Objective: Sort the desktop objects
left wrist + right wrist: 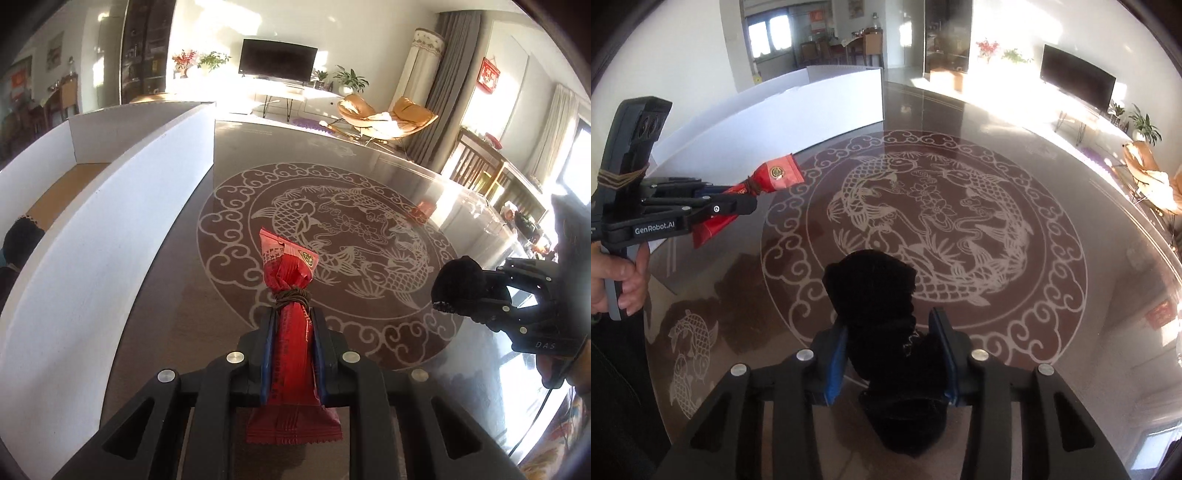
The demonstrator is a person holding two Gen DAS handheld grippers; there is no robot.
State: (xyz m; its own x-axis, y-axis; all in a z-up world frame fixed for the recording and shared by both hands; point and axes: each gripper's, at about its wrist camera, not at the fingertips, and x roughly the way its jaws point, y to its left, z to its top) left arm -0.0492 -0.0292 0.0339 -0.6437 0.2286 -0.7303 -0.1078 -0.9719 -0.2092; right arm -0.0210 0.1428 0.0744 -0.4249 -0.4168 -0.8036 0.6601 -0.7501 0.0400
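Observation:
In the left wrist view my left gripper (pixel 293 321) is shut on a red snack packet (pixel 290 273) with a rubber band around its neck, and holds it above the table. The same packet (pixel 777 175) sticks out of that gripper (pixel 738 197) at the left of the right wrist view. My right gripper (pixel 890 328) is shut on a black fabric bundle (pixel 875 291), which its blue pads (pixel 837 354) press from both sides. From the left wrist view this gripper (pixel 480 295) and its bundle (pixel 456 275) hang at the right, off the glass.
A white open box (pixel 110 206) with a brown floor stands along the left of the glass table (pixel 332 158); a dark item (pixel 22 236) lies inside it. In the right wrist view the box (pixel 812 99) stands at the back left. A hand (pixel 613 280) holds the left gripper's handle.

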